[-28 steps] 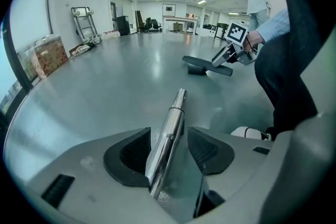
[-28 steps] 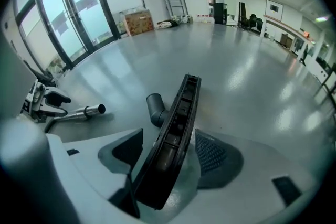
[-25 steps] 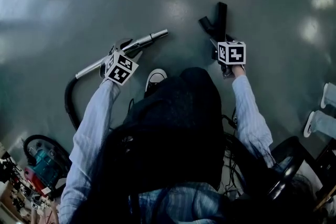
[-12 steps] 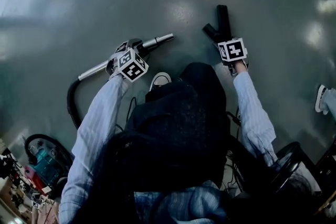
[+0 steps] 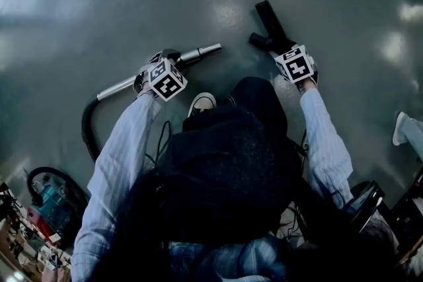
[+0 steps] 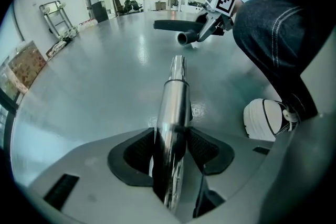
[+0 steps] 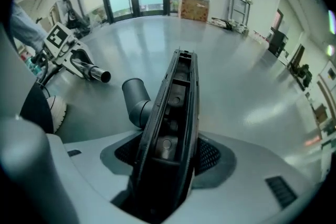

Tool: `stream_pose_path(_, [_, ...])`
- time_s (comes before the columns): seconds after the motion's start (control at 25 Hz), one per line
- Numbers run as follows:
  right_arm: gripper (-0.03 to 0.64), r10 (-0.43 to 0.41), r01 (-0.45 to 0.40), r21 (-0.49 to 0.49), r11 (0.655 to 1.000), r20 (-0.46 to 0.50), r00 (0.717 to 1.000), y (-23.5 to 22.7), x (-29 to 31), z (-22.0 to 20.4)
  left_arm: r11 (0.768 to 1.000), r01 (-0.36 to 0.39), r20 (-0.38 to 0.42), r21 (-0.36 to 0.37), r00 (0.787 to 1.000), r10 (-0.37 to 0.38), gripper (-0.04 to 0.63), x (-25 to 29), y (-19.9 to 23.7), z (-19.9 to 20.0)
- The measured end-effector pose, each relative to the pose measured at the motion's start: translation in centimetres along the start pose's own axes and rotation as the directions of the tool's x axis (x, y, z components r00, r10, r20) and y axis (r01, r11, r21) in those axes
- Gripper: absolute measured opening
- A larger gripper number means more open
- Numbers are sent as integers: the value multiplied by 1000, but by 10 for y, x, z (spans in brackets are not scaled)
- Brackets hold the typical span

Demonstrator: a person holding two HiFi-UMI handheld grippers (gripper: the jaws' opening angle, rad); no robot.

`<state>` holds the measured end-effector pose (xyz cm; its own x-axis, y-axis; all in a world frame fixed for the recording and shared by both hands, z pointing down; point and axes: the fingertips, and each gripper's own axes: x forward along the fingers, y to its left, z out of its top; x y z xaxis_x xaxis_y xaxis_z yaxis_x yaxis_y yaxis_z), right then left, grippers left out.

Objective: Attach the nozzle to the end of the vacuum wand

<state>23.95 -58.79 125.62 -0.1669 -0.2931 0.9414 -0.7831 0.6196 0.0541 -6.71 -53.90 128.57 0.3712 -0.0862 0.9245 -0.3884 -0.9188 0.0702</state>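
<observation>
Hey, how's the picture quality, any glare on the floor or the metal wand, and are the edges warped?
Head view: dim, bluish, soft light patches glaring on the floor. Left gripper view: strong fisheye, dark corners, bright streaks along the shiny vacuum wand. Right gripper view: same fisheye; the nozzle looms large, its inside shadowed.

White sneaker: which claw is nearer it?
Left. Left claw, just closed further on the vacuum wand, is close left of the sneaker; right claw, likewise on the nozzle, is farther right.
</observation>
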Motion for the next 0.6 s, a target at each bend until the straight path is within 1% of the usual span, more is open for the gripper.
stream_pose_path(0.08, [265,35,-32,-82,996,39,999,9,1,19,1000,-10,-2,22,1000,10,196,-1,1,-3])
stream_pose_path(0.16, [265,72,-60,-172,983,68,995,16,0,33,999,-20,0,28,1000,20,195,-3,1,-1])
stream_pose_path(0.24, [265,98,-73,-260,963,84,992,25,-2,46,999,-30,11,30,999,30,193,-9,3,0])
stream_pose_path(0.32, [265,103,-68,-337,939,88,991,34,-1,56,999,-33,25,34,999,33,193,-15,4,-1])
stream_pose_path(0.4, [265,108,-63,-395,916,92,990,40,-1,65,999,-26,37,36,999,25,193,-22,3,0])
stream_pose_path(0.6, [265,123,-58,-491,869,102,987,55,-9,85,999,-25,62,41,998,23,192,-39,-1,-1])
